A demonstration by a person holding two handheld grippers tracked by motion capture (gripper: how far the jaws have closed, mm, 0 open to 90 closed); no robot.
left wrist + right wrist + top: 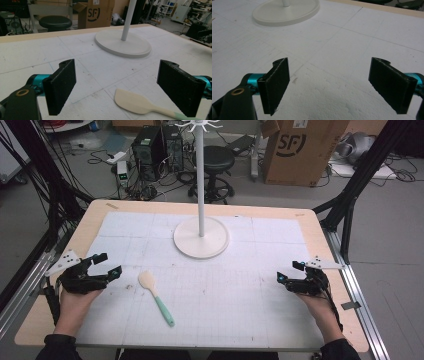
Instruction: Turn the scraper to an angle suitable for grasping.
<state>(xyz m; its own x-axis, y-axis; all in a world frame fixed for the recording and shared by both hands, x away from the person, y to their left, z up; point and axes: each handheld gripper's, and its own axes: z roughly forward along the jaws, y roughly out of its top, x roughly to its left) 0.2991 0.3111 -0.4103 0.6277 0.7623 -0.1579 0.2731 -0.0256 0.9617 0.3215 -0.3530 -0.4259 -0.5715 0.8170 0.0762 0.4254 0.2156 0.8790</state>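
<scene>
Left gripper [110, 264]: jaws spread wide, nothing between them, low over the white mat [260, 270]. Spatula [155, 296] lies flat on the mat just right of it, cream blade toward the stand, mint handle toward the person. Right gripper [291, 271]: jaws wide apart, empty, near the desk's [90, 215] right edge. White stand base [201, 237] sits beyond, mid-desk.

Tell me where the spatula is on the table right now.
In the high view the spatula lies flat on the white mat, left of centre, just right of the open left gripper and nearer the person than the stand's round base.
</scene>
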